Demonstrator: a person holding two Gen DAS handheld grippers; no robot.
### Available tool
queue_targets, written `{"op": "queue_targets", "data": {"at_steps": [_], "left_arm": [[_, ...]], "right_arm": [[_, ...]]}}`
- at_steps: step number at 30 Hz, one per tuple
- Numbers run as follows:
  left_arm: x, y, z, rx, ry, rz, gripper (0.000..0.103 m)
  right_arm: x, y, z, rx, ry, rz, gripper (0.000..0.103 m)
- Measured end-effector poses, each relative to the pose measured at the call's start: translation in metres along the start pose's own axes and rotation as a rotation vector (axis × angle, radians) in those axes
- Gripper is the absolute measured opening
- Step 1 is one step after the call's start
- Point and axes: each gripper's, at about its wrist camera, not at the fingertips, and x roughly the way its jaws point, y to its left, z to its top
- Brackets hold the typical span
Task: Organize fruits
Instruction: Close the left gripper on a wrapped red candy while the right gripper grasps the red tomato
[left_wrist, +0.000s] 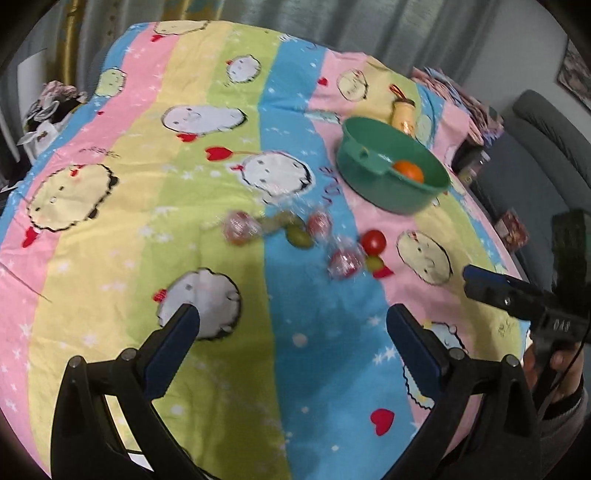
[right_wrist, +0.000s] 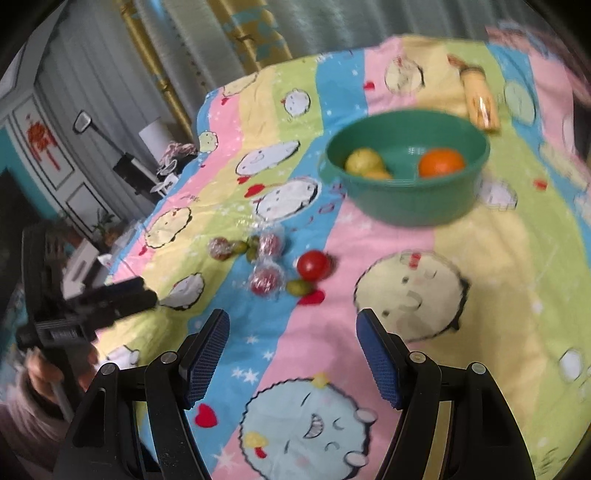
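Observation:
A green bowl (left_wrist: 391, 173) stands on the striped cloth and also shows in the right wrist view (right_wrist: 406, 199). It holds an orange (right_wrist: 441, 162) and a yellow-green fruit (right_wrist: 364, 162). In front of it lie a red tomato (left_wrist: 373, 240) (right_wrist: 312, 264), several plastic-wrapped red fruits (left_wrist: 343, 260) (right_wrist: 266, 278) and small green fruits (left_wrist: 299, 236) (right_wrist: 298, 287). My left gripper (left_wrist: 291, 321) is open and empty, well short of the fruits. My right gripper (right_wrist: 291, 325) is open and empty, just short of the tomato. The right gripper also shows in the left wrist view (left_wrist: 491, 284).
A wrapped yellow item (left_wrist: 403, 114) (right_wrist: 480, 99) lies beyond the bowl. The cartoon-print cloth (left_wrist: 221, 155) covers the whole table. A dark sofa (left_wrist: 546, 158) stands to the right and clutter (left_wrist: 48, 110) at the left edge. The left gripper shows at the left of the right wrist view (right_wrist: 110, 302).

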Motion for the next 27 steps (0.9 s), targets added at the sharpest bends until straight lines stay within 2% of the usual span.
{"op": "queue_targets", "data": {"at_steps": [7, 13, 17, 27], "left_arm": [[0.021, -0.016, -0.006, 0.047, 0.027, -0.063, 0.095], [0.041, -0.023, 0.002, 0.071, 0.025, -0.052, 0.092], [0.05, -0.023, 0.003, 0.078, 0.031, -0.048, 0.089], [0.054, -0.013, 0.003, 0.056, 0.041, -0.055, 0.088]], "right_arm": [[0.021, -0.009, 0.001, 0.067, 0.005, 0.026, 0.071], [0.043, -0.012, 0.018, 0.069, -0.002, 0.008, 0.063], [0.065, -0.015, 0.027, 0.078, 0.028, 0.008, 0.059], [0.099, -0.018, 0.041, 0.057, 0.063, -0.025, 0.046]]}}
